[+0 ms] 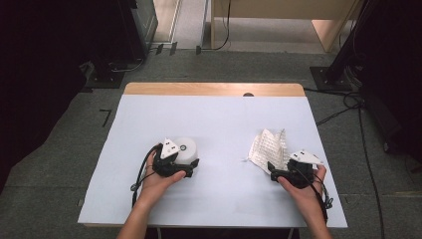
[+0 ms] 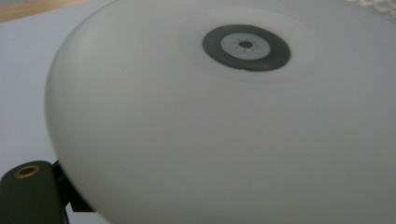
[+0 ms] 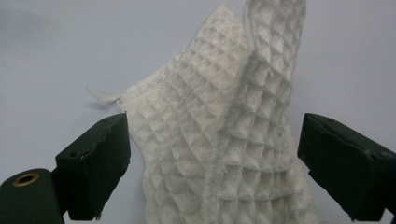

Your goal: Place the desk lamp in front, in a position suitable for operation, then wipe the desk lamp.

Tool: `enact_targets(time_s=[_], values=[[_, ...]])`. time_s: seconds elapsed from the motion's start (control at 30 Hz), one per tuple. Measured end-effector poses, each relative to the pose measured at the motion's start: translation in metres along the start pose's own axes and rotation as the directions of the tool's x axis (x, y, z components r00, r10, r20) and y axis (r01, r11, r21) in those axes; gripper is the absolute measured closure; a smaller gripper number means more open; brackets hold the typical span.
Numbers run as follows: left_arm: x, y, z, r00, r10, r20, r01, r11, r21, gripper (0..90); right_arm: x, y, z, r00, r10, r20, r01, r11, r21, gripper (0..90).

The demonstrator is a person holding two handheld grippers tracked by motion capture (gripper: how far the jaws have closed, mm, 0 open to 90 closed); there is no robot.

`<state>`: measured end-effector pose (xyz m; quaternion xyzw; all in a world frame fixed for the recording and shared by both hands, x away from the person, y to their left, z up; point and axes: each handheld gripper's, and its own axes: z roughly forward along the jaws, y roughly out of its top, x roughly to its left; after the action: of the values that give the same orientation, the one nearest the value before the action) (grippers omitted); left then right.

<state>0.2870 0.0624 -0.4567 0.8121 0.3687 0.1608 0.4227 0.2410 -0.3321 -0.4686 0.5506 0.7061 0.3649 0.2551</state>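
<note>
Round object: white, smooth and domed, with a dark ring mark on its top; set upright on the table's left half.
Cloth: white, waffle-textured, crumpled and partly folded; laid on the table's right half, well apart from the round object.

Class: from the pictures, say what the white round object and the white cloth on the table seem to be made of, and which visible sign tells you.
Round object: probably smooth matt plastic; even, seamless white dome with a dark ring on top.
Cloth: woven waffle-textured fabric, likely cotton; raised square grid, frayed thread at one corner, soft folds.
</note>
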Motion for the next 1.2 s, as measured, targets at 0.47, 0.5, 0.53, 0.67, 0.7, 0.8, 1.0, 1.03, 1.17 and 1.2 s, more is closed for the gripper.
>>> enact_targets(time_s=[0.47,0.5,0.53,0.67,0.7,0.8,1.0,1.03,1.17,1.2], values=[[0.000,-0.016,-0.005,0.9999,0.003,0.010,-0.002,0.9975,-0.070,5.6,-0.007,0.042,-0.019,0.9991,0.025,-0.034,-0.027,0.998,-0.055,20.8],[0.002,-0.017,-0.005,0.9997,0.003,0.024,-0.001,0.9976,-0.069,3.1,-0.006,0.038,-0.016,0.9992,0.029,-0.029,-0.031,0.997,-0.065,25.2],[0.002,-0.017,-0.005,0.9997,0.003,0.024,-0.001,0.9976,-0.069,3.0,-0.006,0.038,-0.016,0.9992,0.029,-0.029,-0.031,0.997,-0.065,25.2],[0.005,-0.019,-0.003,0.9982,-0.029,0.054,0.033,0.9966,-0.076,1.2,0.001,0.021,0.010,0.9993,0.033,0.018,-0.033,0.999,0.020,29.2],[0.005,-0.020,-0.003,0.9982,-0.030,0.051,0.034,0.9965,-0.076,1.2,0.002,0.019,0.012,0.9993,0.032,0.020,-0.032,0.999,0.029,28.9],[0.005,-0.020,-0.003,0.9984,-0.030,0.048,0.034,0.9966,-0.076,1.3,0.004,0.016,0.016,0.9994,0.029,0.021,-0.030,0.998,0.051,27.8],[0.004,-0.023,-0.003,0.9985,-0.034,0.043,0.037,0.9967,-0.072,1.5,-0.002,0.019,0.013,0.9988,0.049,0.006,-0.049,0.998,0.038,27.9],[0.004,-0.023,-0.004,0.9985,-0.034,0.042,0.037,0.9967,-0.073,1.8,-0.002,0.020,0.012,0.9987,0.050,0.003,-0.050,0.998,0.033,27.7],[0.003,-0.022,-0.006,0.9988,-0.027,0.040,0.030,0.9965,-0.078,3.4,-0.002,0.024,0.005,0.9986,0.052,-0.007,-0.052,0.999,0.010,26.6],[0.003,-0.022,-0.006,0.9987,-0.030,0.042,0.034,0.9960,-0.083,3.4,-0.002,0.024,0.005,0.9986,0.052,-0.007,-0.052,0.999,0.010,26.6]])
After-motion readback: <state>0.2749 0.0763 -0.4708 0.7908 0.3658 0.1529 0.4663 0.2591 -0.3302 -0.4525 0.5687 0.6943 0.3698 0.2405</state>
